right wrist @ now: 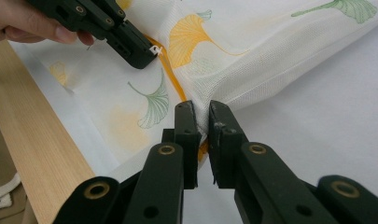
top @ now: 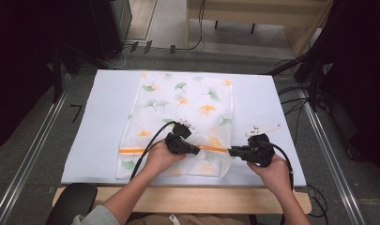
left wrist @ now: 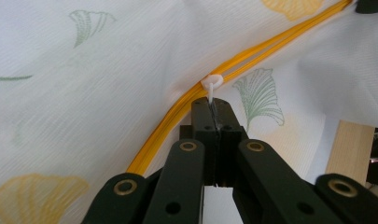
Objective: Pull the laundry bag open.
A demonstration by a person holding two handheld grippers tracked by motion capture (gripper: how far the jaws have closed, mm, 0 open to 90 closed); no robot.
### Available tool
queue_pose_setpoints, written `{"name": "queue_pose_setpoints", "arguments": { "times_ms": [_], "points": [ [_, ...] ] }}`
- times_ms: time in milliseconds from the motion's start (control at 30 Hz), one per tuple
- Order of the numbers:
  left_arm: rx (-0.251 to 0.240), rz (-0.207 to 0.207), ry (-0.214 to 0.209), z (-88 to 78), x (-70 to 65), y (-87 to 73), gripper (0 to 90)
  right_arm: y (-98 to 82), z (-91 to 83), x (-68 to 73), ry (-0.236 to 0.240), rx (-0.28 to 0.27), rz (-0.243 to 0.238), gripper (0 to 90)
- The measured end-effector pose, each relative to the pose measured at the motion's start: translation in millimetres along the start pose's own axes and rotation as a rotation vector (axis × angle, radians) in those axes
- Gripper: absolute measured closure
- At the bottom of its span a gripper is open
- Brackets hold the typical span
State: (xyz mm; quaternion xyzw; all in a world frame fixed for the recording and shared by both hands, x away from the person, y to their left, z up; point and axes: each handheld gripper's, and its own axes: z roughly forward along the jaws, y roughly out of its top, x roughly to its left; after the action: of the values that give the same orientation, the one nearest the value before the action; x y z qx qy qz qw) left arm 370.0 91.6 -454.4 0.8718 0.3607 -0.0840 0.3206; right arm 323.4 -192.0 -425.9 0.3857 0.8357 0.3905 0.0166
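Two grippers are working a leaf-printed mesh bag (top: 183,105) on a white table (top: 103,122). The left gripper (left wrist: 213,108) is pinching the white zipper pull (left wrist: 211,84) on the orange zipper (left wrist: 172,119). The right gripper (right wrist: 201,114) is clamping the bag's edge.

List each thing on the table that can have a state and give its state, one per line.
mesh bag: lying flat, right edge lifted in a grip.
orange zipper: partly open, two tracks apart ahead of the slider.
zipper pull: pinched at its tab.
left gripper: shut on the zipper pull.
right gripper: shut on the mesh bag's edge.
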Motion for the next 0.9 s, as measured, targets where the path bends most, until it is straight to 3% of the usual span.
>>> {"name": "queue_pose_setpoints", "arguments": {
  "times_ms": [300,367,900],
  "points": [
    [0.017,-0.036,0.036,-17.1,17.8,-14.6,90.0,-2.0,-2.4,-3.5,-0.004,0.002,0.007,85.0],
    [0.012,-0.050,0.028,-21.1,21.4,-17.6,90.0,-1.9,-2.2,-3.4,-0.003,0.003,0.006,84.9],
    [0.005,-0.042,0.021,-23.4,15.6,-17.8,90.0,-3.5,-2.2,-5.4,-0.010,0.010,0.015,85.0]
  ]
}}
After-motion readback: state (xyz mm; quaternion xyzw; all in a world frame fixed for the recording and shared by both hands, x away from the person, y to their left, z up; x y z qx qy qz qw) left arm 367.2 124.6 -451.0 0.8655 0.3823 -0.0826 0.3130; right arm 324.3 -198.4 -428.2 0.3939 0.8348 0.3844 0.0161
